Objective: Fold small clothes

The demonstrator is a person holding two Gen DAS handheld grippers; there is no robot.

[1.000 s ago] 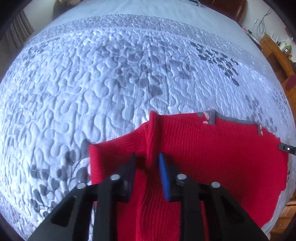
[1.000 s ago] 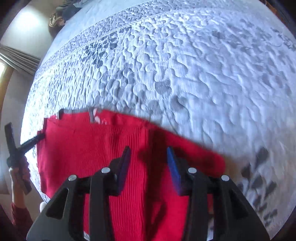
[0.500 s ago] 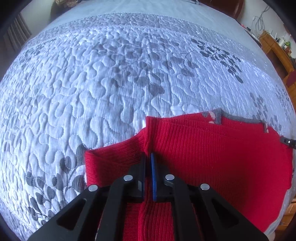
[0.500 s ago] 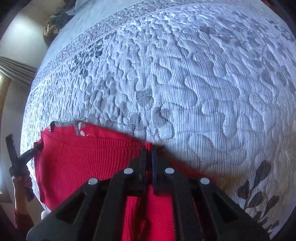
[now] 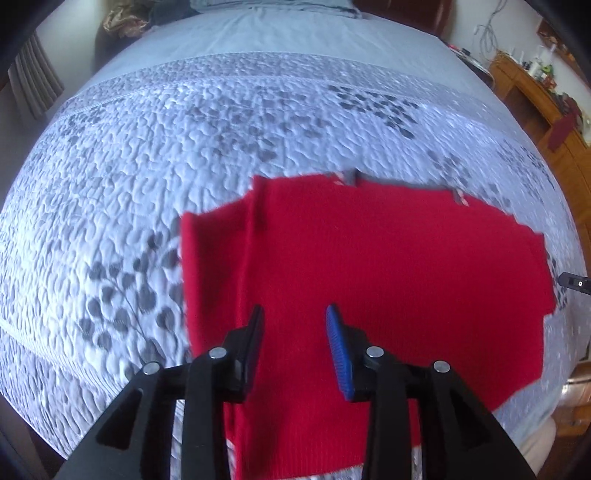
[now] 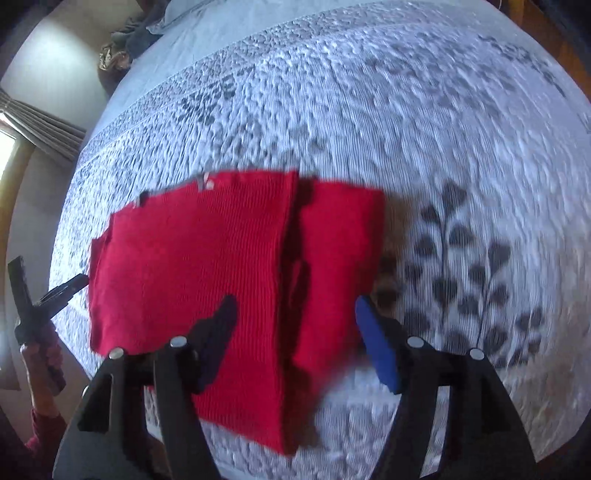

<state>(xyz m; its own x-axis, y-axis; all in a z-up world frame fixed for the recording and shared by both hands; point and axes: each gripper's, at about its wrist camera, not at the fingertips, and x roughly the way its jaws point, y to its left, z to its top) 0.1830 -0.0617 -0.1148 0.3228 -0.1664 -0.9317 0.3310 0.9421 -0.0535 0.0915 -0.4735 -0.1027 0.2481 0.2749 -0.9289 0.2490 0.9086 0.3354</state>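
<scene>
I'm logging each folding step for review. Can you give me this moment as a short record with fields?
garment: red knit sweater, lying flat with both side parts folded inward
surface: quilted bedspread, grey leaf print
left gripper: open, above the sweater, holding nothing
right gripper: open, above the sweater, holding nothing
image quality: motion blur in both views

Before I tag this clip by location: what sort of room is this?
Most likely a bedroom. The red knit garment lies on a wide bed covered by a quilted leaf-print bedspread, with what look like pillows at its far end, a wooden dresser beside it and curtains at a window.
</scene>
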